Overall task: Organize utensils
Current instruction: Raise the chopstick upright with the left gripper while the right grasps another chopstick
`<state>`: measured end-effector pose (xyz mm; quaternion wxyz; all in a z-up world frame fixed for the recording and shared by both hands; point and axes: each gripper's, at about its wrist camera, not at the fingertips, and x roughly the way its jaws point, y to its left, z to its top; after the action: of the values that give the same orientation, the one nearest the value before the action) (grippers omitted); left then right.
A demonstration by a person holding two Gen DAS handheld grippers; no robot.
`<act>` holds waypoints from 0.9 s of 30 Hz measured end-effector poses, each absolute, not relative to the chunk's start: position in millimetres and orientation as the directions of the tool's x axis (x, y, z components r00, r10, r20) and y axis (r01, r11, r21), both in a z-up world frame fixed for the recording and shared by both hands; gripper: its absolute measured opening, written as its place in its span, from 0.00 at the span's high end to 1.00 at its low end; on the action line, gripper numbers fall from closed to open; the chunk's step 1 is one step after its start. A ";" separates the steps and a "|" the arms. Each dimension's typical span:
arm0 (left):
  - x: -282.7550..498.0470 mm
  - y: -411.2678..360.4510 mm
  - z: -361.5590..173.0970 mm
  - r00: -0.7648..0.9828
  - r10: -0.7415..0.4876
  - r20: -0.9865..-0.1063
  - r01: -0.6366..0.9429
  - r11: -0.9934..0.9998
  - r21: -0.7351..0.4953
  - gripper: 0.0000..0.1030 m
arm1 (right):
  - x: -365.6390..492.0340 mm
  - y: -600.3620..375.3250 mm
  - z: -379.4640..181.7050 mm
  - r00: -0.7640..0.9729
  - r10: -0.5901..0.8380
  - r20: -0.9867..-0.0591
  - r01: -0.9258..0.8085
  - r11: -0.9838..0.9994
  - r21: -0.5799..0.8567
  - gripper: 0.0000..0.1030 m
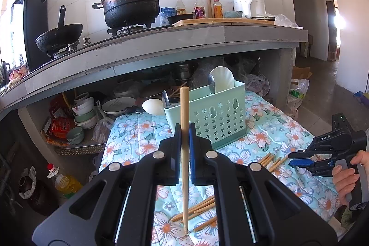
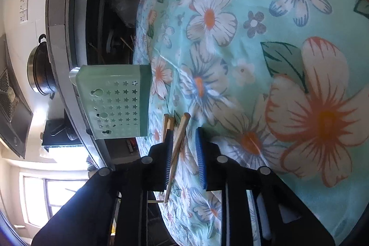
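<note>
My left gripper [image 1: 185, 130] is shut on one wooden chopstick [image 1: 184, 103], which stands upright with its tip on the floral cloth [image 1: 265, 121]. Behind it is a mint-green utensil caddy [image 1: 216, 114] holding a white spoon [image 1: 222, 82] and metal spoons. Loose chopsticks [image 1: 200, 209] lie below my left gripper, and more chopsticks [image 1: 272, 160] lie by my right gripper [image 1: 294, 158], held in a hand at the right. In the right wrist view, rolled sideways, my right gripper [image 2: 184, 131] is open. A chopstick [image 2: 178, 142] leans on its left pad, clear of the right pad. The caddy [image 2: 113, 100] is just beyond.
A grey stove counter [image 1: 161, 47] with a large pot [image 1: 131, 1] and a wok [image 1: 60, 36] overhangs the caddy. Bowls and plates [image 1: 85, 112] fill the shelf underneath. An oil bottle [image 1: 64, 183] and a dark jar stand on the floor at the left.
</note>
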<state>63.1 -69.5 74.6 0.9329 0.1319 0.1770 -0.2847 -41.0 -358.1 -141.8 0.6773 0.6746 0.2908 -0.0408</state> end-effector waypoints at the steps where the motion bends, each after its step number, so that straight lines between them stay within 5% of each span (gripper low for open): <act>1: 63.1 -69.8 74.8 0.775 -0.484 -0.406 0.578 0.803 0.147 0.95 | -38.9 -358.0 -142.0 0.829 0.338 -0.446 0.446 0.085 0.891 0.78; 23: 60.5 -72.8 74.5 0.775 -0.484 -0.407 0.579 0.801 0.151 0.95 | -6.7 -361.7 -146.7 0.827 0.314 -0.467 0.473 0.063 0.879 0.79; 27: 60.4 -74.0 74.0 0.775 -0.483 -0.407 0.579 0.801 0.153 0.95 | -5.9 -362.6 -141.2 0.824 0.293 -0.484 0.477 0.101 0.873 0.87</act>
<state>60.4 -74.0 74.0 0.9323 0.1359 0.1765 -0.2848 -5.9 -362.6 -141.2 0.6834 0.6672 0.2886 -0.0671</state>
